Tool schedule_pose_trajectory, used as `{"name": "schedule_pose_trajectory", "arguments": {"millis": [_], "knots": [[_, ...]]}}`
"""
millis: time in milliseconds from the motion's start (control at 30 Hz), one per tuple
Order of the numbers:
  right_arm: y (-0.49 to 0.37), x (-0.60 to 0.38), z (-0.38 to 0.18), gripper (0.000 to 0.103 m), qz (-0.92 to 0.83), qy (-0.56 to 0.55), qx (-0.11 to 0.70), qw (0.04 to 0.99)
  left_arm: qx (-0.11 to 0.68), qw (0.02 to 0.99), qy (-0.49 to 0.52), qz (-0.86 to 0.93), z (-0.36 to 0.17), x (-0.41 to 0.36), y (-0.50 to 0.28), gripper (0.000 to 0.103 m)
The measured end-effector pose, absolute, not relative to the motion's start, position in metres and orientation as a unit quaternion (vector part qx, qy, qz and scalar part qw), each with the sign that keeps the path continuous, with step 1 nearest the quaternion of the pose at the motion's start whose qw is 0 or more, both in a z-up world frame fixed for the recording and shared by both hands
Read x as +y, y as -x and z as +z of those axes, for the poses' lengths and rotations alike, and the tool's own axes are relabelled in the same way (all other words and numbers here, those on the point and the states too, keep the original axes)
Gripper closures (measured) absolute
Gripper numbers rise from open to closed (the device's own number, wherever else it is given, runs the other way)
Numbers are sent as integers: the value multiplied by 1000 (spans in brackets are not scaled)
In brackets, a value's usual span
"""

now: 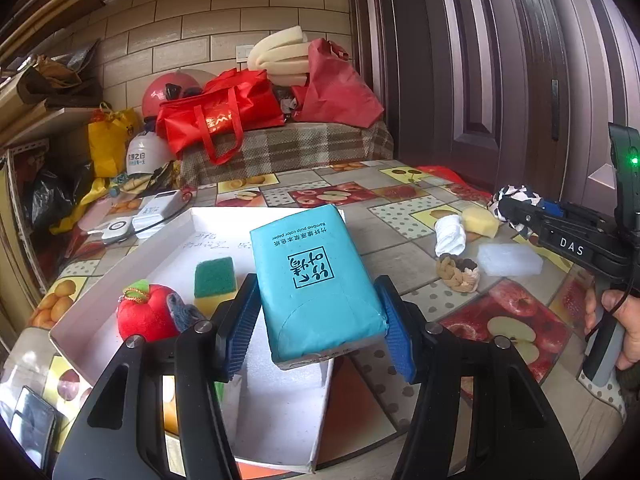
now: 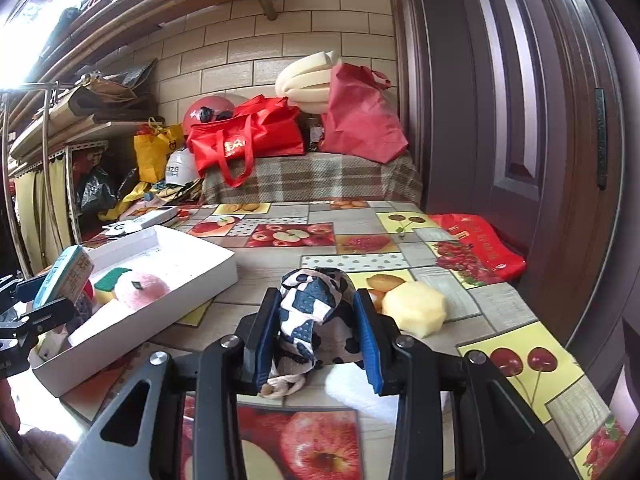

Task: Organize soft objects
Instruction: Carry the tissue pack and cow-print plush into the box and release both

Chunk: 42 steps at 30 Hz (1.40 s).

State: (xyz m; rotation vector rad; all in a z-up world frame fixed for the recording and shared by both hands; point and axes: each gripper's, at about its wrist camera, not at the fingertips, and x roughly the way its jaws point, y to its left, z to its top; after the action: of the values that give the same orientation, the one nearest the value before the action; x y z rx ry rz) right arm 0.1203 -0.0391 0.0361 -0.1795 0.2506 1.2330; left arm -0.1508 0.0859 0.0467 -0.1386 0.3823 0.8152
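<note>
We hold two soft things at the same time, one in each tongs. The left tongs (image 1: pixel 318 320) are closed on a blue tissue pack (image 1: pixel 316 280), with the blue pads pressing its two long sides near the lower end, so the pack stands out forward and tilted above the white box (image 1: pixel 120 276). We judge that it is held over the box because the box is the place where the soft things are collected: a red plush apple (image 1: pixel 146 316), a green and yellow sponge (image 1: pixel 214 280) and a small grey cloth (image 1: pixel 184 312) lie inside already.

The right tongs (image 2: pixel 316 324) are closed on a black and white patterned cloth bundle (image 2: pixel 316 304), squeezed between the pads, with a pale end of it hanging down below. It seems lifted a little off the bench (image 2: pixel 400 248), but the view from behind the tongs does not let us be sure.

Still outside the box, on the bench, we see a yellow sponge (image 2: pixel 416 312) just beside the right tongs, and in the left view also a rolled white cloth (image 1: pixel 450 234), a braided beige ring (image 1: pixel 458 274) and a pale, half-clear block (image 1: pixel 508 258). These wait for their turn.

For the tissue pack, the free floor of the box is near the middle and the far end; the apple and the sponge occupy the left side, so the pack should go down beside them, not on top. The near wall of the box (image 2: pixel 132 344) stands between the cloth bundle and the inside, and the left tongs are over the box too, so the two hands may crowd each other there.
</note>
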Motion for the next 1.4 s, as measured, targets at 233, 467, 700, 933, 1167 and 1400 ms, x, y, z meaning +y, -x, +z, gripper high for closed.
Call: {"name": "schedule_pose_trajectory", "arguments": {"millis": [233, 467, 700, 933, 1167, 1400], "knots": [[-95, -29, 36, 66, 599, 100, 112, 786, 184, 893, 68, 405, 46, 89, 157, 45], [-79, -14, 35, 66, 622, 109, 117, 767, 181, 881, 71, 431, 46, 101, 172, 45], [-57, 4, 34, 66, 643, 130, 116, 746, 181, 859, 80, 472, 44, 125, 194, 45], [-38, 22, 34, 66, 664, 130, 115, 727, 174, 828, 116, 520, 40, 166, 229, 45], [-20, 38, 34, 66, 679, 137, 113, 712, 169, 805, 155, 548, 35, 194, 253, 45], [-3, 62, 34, 66, 692, 136, 121, 698, 173, 797, 163, 555, 34, 206, 253, 45]]}}
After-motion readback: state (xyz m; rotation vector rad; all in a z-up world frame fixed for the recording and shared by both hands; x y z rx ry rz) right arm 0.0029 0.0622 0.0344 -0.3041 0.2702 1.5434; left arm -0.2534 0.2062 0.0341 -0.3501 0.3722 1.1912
